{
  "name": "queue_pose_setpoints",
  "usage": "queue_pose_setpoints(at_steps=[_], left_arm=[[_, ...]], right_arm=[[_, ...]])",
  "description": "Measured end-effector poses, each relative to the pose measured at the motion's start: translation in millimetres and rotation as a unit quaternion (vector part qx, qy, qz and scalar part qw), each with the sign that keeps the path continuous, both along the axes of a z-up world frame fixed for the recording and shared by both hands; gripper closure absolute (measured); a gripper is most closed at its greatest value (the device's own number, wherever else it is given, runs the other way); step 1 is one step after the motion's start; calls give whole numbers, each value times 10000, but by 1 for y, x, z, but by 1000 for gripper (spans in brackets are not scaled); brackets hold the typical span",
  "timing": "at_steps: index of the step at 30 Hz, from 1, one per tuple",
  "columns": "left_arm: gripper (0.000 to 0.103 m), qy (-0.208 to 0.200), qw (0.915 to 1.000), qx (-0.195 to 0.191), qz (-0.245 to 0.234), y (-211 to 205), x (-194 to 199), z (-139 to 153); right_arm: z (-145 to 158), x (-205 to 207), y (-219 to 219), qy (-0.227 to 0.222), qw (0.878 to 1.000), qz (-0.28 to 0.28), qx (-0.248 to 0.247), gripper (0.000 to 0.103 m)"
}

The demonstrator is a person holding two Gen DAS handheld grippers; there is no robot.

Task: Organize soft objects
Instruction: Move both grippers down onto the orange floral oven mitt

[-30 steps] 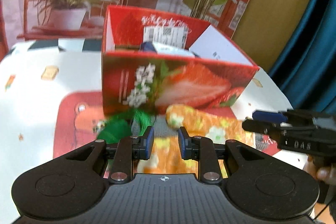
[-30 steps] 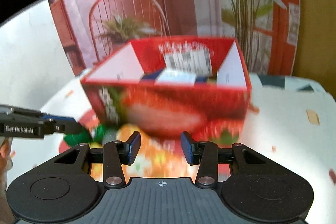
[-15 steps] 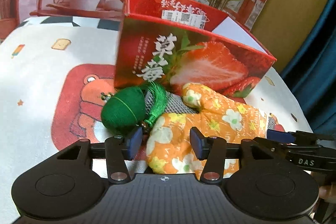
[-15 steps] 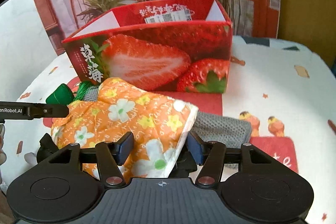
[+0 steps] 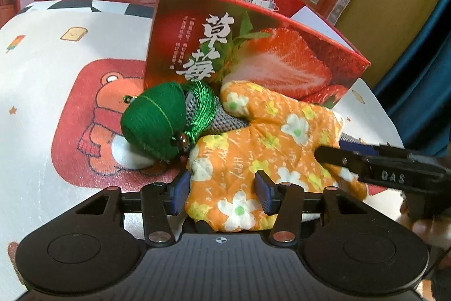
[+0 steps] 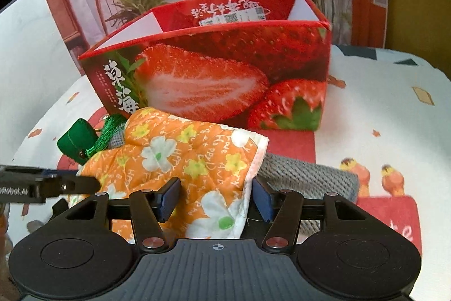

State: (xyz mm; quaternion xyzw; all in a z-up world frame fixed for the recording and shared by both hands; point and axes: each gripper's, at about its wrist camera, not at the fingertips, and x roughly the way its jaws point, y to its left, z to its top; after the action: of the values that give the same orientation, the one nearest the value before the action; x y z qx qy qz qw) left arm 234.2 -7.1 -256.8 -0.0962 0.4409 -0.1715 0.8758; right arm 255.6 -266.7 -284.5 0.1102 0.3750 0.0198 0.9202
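Both your tongs, left tongs (image 5: 220, 189) and right tongs (image 6: 214, 195), stand released astride the orange floral mitt (image 5: 265, 154), not pinching yet, likely to lift it together. Mitt lies mid-surface against the strawberry box (image 6: 225, 75), its probable destination. Box reads "草莓"; mitt reads "Happy".

Both tilt downward with jaws parted: the left hand-held gripper (image 5: 220, 193) beside the right hand-held gripper (image 6: 215, 196), whose slim dark fingers (image 5: 366, 162) reach in sideways
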Motion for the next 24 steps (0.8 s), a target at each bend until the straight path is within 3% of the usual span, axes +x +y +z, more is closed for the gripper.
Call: queue_pose_setpoints(at_steps=[6, 10, 24], left_arm=[[51, 41, 10000, 26, 29, 0, -3, -5], [55, 98, 9999, -8, 62, 4, -2, -8], [54, 131, 9999, -14, 57, 6, 4, -14]], right_arm=[[-1, 9, -1, -32, 10000, 43, 4, 49], [-2, 3, -4, -37, 9999, 2, 135, 48], [-7, -19, -5, -76, 9992, -28, 380, 48]])
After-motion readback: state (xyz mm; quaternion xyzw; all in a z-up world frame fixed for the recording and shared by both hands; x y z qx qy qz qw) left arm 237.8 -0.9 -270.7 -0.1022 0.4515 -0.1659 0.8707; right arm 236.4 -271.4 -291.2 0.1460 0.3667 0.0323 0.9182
